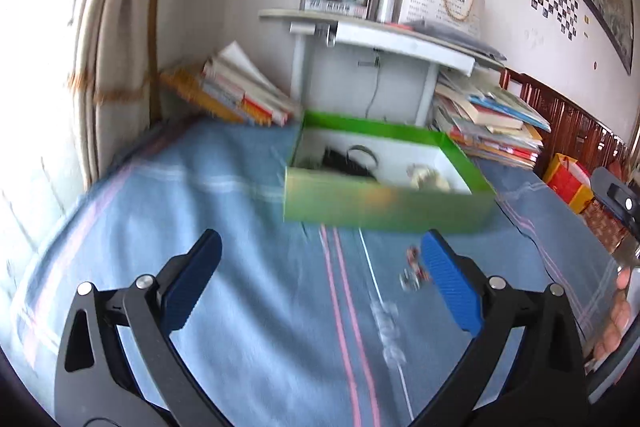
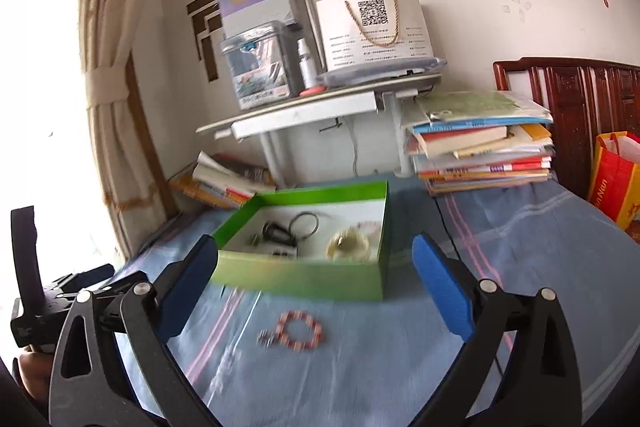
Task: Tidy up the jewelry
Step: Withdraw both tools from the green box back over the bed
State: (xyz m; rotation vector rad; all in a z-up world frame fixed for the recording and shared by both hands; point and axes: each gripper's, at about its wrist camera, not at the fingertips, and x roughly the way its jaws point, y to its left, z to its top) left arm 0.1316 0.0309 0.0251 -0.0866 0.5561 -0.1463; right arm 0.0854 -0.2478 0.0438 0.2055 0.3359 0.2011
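Both my hand-held grippers are spread wide and empty: right hand-held gripper (image 2: 316, 287), left hand-held gripper (image 1: 320, 279). The red bead bracelet (image 2: 300, 331) lies on the blue bedsheet (image 2: 520, 247) dead ahead of the right one, short of the green box (image 2: 304, 277). Right's nearer, I'd say.

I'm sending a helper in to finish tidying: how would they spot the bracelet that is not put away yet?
Find the open green box on the blue bedspread. Just in front of it, on the cloth, lies the red bead bracelet with a small silvery charm. It is the only piece outside the box; the rest lie inside.
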